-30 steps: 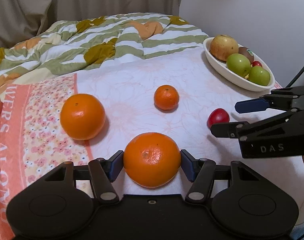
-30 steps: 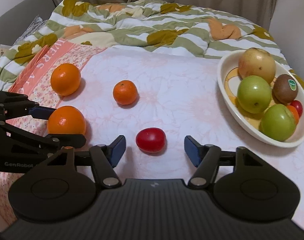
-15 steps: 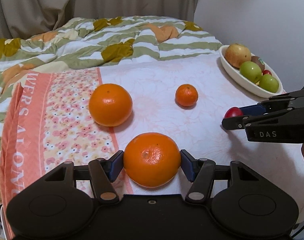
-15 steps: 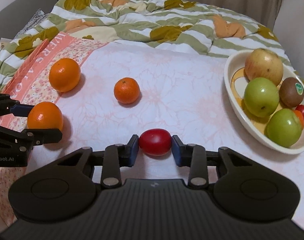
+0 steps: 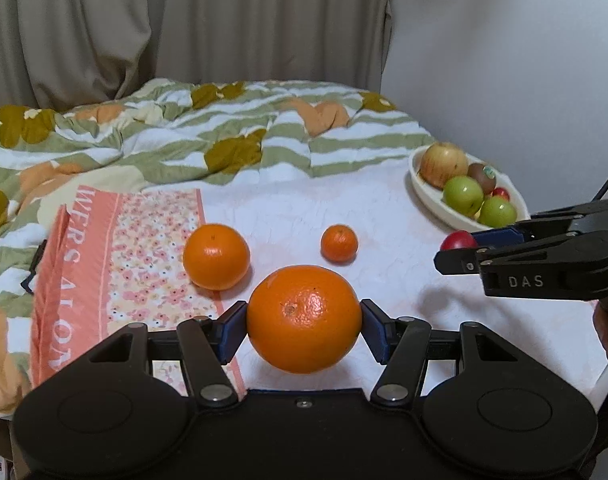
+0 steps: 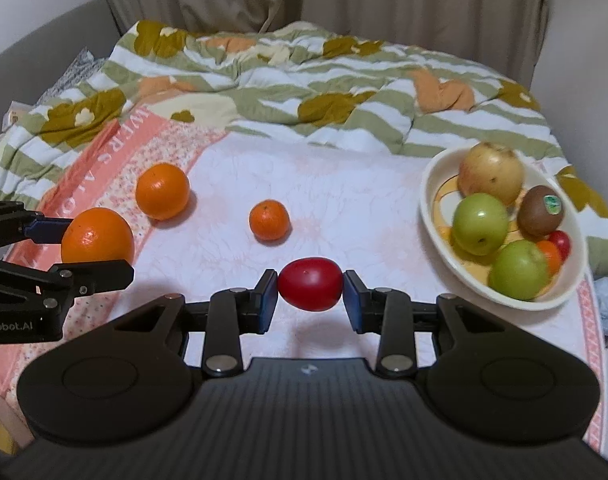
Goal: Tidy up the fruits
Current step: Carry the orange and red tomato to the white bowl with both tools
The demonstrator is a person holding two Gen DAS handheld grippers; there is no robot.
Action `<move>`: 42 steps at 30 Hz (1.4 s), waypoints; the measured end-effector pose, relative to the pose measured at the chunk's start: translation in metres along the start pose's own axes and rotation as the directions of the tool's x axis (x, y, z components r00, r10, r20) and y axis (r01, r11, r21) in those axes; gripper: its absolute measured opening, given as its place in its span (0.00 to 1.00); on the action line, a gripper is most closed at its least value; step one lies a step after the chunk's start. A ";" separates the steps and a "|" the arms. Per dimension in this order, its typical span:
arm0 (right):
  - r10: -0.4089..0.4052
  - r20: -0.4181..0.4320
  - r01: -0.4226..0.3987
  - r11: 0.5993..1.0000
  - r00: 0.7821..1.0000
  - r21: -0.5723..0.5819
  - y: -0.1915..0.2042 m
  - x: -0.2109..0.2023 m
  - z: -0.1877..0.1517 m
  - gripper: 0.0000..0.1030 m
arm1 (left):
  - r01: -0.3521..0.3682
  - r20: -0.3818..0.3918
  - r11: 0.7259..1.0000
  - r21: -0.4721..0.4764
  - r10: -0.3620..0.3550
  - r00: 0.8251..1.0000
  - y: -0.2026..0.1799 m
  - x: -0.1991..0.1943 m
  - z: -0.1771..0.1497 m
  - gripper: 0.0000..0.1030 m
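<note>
My left gripper [image 5: 304, 322] is shut on a large orange [image 5: 304, 318] and holds it above the bed; it also shows in the right wrist view [image 6: 97, 236]. My right gripper [image 6: 310, 292] is shut on a small red fruit [image 6: 310, 284], lifted off the sheet; the fruit shows in the left wrist view [image 5: 458, 240]. A second large orange [image 5: 216, 256] and a small mandarin [image 5: 339, 243] lie on the bed. A white oval bowl [image 6: 432, 216] at the right holds apples, a kiwi and small red fruits.
A rumpled green-striped blanket [image 6: 304, 80] covers the far half of the bed. A pink floral cloth [image 5: 104, 248] lies at the left. Curtains [image 5: 184, 20] and a white wall stand behind. The bed's front edge is close below both grippers.
The right gripper closed on the red fruit and lifted it. The left gripper rose with its orange, so the bed looks farther below.
</note>
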State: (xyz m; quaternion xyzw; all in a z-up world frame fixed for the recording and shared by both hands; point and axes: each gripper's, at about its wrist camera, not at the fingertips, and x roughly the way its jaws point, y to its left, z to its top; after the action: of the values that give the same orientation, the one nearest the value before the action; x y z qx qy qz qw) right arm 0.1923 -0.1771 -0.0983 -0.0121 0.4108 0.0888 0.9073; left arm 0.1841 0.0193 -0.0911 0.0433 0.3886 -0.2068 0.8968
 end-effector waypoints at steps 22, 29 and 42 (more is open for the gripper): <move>-0.105 0.093 0.096 0.991 0.990 0.096 -0.100 -0.108 -0.030 0.49 | -0.013 0.152 0.999 0.037 0.007 0.988 -0.091 -0.052 0.036 0.62; -0.058 0.103 0.055 0.998 0.993 0.036 -0.158 -0.110 -0.034 0.49 | -0.026 0.164 1.000 0.016 0.023 0.986 -0.153 -0.035 0.050 0.62; -0.016 0.106 0.015 1.000 0.994 0.007 -0.240 -0.089 -0.011 0.49 | -0.044 0.146 0.999 0.001 0.044 0.988 -0.212 0.020 0.087 0.62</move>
State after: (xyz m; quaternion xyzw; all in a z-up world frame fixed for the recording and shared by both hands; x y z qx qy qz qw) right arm 0.1674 -0.4276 -0.0508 -0.0076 0.3620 0.0809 0.9286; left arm 0.1694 -0.2013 -0.0274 0.0385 0.3205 -0.1904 0.9271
